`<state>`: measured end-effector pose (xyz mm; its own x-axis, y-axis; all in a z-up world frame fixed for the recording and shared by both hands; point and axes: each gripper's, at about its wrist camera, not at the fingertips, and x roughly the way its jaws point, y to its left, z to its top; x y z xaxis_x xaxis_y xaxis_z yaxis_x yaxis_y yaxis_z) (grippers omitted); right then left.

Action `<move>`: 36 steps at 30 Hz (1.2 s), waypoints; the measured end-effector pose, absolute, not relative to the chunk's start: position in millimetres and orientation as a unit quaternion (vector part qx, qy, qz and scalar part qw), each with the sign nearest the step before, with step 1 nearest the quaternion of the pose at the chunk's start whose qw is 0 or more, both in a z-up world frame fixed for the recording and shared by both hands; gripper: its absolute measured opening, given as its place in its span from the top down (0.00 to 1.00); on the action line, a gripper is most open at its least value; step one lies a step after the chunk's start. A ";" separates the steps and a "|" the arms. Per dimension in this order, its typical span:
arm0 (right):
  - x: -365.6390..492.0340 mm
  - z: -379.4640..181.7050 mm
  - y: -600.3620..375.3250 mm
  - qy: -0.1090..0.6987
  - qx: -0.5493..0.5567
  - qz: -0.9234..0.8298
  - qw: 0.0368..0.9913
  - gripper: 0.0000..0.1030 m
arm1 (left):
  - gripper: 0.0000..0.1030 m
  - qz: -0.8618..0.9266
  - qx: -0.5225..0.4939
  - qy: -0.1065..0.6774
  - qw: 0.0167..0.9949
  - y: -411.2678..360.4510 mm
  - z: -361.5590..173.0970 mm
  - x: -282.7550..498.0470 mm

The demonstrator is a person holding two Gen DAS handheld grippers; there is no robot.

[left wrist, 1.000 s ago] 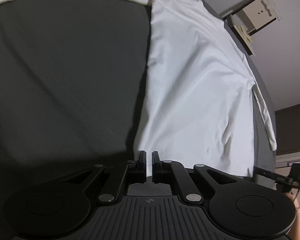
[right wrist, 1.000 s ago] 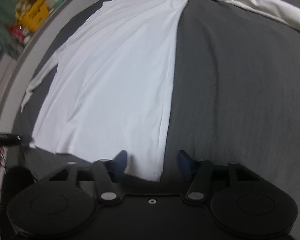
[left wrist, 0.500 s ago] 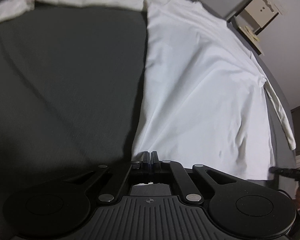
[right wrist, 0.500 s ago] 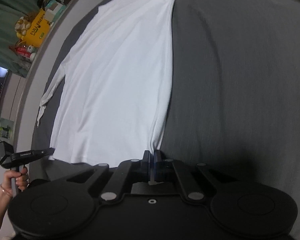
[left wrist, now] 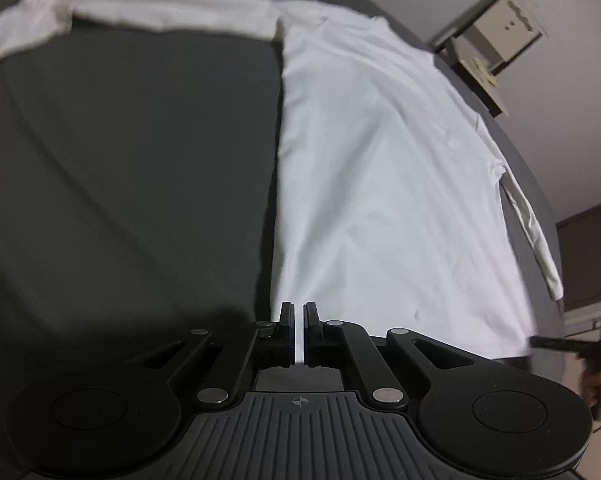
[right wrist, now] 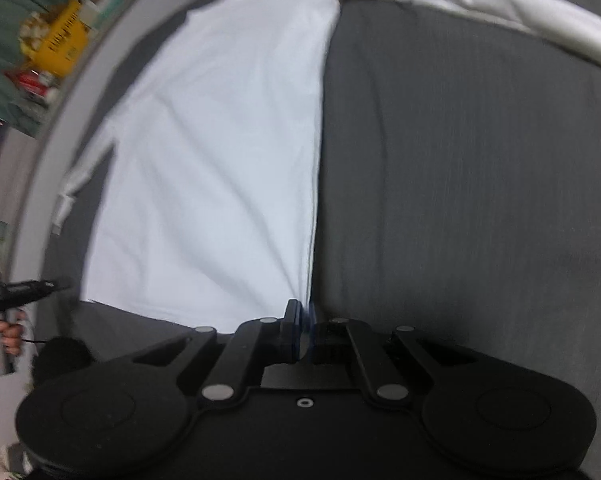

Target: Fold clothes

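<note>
The long-sleeve shirt [left wrist: 384,184] is plain white, no print anywhere, though the stretched-out sleeve [left wrist: 148,12] reads a bit creamier than the body. It's lying on a dark charcoal grey bed sheet [left wrist: 132,152] that shows a faint fine stripe texture in the right wrist view. Both tools are matte black: the left hand-held gripper [left wrist: 299,316] has small silver pivot screws and a ribbed black body, and the right hand-held gripper [right wrist: 302,312] has a hint of blue on its pads. Off in the background there's a bright yellow bag [right wrist: 62,34] with dark lettering, a beige box [left wrist: 504,36] and pale grey walls.
</note>
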<state>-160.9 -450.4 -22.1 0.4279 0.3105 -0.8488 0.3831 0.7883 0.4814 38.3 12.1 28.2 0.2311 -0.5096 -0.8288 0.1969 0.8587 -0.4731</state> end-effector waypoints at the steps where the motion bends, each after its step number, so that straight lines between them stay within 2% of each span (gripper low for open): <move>1: -159.6 -28.1 -449.6 0.543 0.318 -0.028 0.777 0.91 | 0.99 -0.228 -0.127 0.577 0.774 11.0 27.2 38.0; 6: -161.8 -40.1 -456.1 0.533 0.360 -0.021 0.766 0.60 | 0.98 -0.225 -0.104 0.589 0.769 -0.1 20.7 36.3; 11: -159.1 -44.9 -459.3 0.527 0.378 -0.006 0.761 0.52 | 0.98 -0.231 -0.118 0.602 0.755 -6.1 11.2 39.3; 16: -166.4 -53.3 -467.5 0.502 0.421 0.002 0.756 0.51 | 0.98 -0.213 -0.143 0.639 0.725 1.2 -8.0 45.0; 21: -167.6 -58.7 -470.6 0.486 0.453 0.003 0.747 0.51 | 0.98 -0.226 -0.159 0.625 0.730 2.7 -12.0 42.3; 25: -167.6 -59.2 -470.3 0.483 0.455 0.005 0.748 0.50 | 0.98 -0.248 -0.227 0.622 0.707 11.4 -13.9 41.8; 32: -165.0 -57.5 -467.4 0.480 0.447 0.011 0.754 0.45 | 0.98 -0.179 -0.156 0.633 0.737 3.0 -8.7 28.2; 36: -166.7 -57.8 -468.5 0.477 0.448 0.013 0.756 0.44 | 0.98 -0.180 -0.046 0.604 0.775 -33.1 3.4 12.8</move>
